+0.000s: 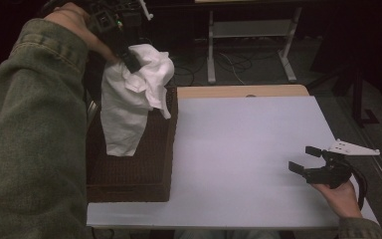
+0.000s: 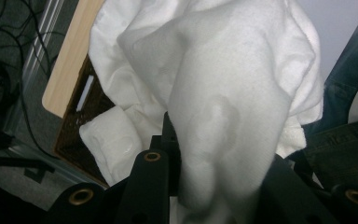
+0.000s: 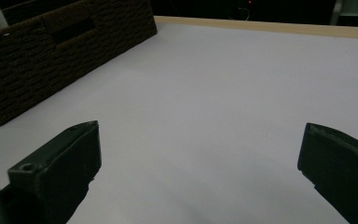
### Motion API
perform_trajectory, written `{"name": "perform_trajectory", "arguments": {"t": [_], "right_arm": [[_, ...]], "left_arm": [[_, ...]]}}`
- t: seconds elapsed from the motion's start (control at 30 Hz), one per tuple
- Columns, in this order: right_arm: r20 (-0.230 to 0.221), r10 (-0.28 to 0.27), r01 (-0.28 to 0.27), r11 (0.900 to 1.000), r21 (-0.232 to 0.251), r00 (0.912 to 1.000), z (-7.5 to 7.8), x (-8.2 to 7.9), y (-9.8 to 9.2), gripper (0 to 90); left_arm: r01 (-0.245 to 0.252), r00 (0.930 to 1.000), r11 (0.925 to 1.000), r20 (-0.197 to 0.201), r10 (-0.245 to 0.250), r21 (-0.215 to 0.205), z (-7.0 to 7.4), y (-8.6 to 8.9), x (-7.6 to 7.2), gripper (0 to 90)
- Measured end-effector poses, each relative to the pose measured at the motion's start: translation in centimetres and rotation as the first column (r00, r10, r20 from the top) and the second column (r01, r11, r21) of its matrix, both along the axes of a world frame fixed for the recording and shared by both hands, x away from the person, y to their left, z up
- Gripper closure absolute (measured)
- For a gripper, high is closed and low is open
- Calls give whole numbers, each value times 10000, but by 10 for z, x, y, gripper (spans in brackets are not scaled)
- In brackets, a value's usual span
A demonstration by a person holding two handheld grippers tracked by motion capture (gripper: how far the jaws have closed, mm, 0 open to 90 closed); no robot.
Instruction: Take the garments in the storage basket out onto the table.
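A white cloth (image 1: 134, 94) hangs in the air above a dark brown woven basket (image 1: 156, 164) at the table's left side. My left gripper (image 1: 129, 59) is shut on the cloth's top, held high by a hand in a green sleeve. In the left gripper view the white cloth (image 2: 223, 93) drapes over the black jaws and hides their tips. More white fabric (image 2: 112, 135) lies below in the basket (image 2: 74, 135). My right gripper (image 1: 306, 160) rests low over the white table at the right, open, with nothing between its jaws. The right gripper (image 3: 200, 158) view shows its jaws spread wide.
The white table top (image 1: 248, 149) stretches between the basket and my right gripper. A wooden edge (image 1: 238, 91) runs along its far side. The basket's side (image 3: 46, 60) is at the upper left of the right gripper view. A metal stand (image 1: 248, 35) and cables are on the floor beyond.
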State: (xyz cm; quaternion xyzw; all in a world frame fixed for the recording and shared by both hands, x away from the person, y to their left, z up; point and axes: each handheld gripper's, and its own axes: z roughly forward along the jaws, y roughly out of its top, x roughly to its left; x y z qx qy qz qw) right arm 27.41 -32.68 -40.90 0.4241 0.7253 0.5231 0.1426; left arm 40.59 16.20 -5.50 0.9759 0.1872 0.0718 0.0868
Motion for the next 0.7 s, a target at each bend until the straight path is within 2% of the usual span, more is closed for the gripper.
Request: {"name": "perform_trajectory", "arguments": {"t": [0.13, 0.27, 0.37, 0.4, 0.57, 0.7], "right_arm": [[48, -45, 45, 9999, 105, 10000, 1, -1, -1, 0], [103, -9, 8, 9999, 125, 9999, 2, -1, -2, 0], [88, 30, -31, 9999, 111, 10000, 2, -1, -2, 0], [107, 40, -41, 9999, 109, 9999, 2, -1, -1, 0], [149, 40, -43, 9999, 164, 9999, 3, -2, -2, 0], [157, 32, -36, 9998, 210, 9999, 3, -1, -2, 0]], "left_arm": [[283, 9995, 9996, 105, -282, -61, 8, -16, 1, 746], [605, 9979, 9970, 254, -593, -475, 16, -30, 1, 746], [834, 9961, 9949, 337, -816, -567, 19, -41, 2, 746], [967, 9949, 9943, 344, -952, -454, 20, -44, 3, 746], [1055, 9931, 9913, 603, -1009, -789, 23, -62, 5, 747], [1298, 9896, 9881, 732, -1239, -828, 27, -76, 6, 746]]}}
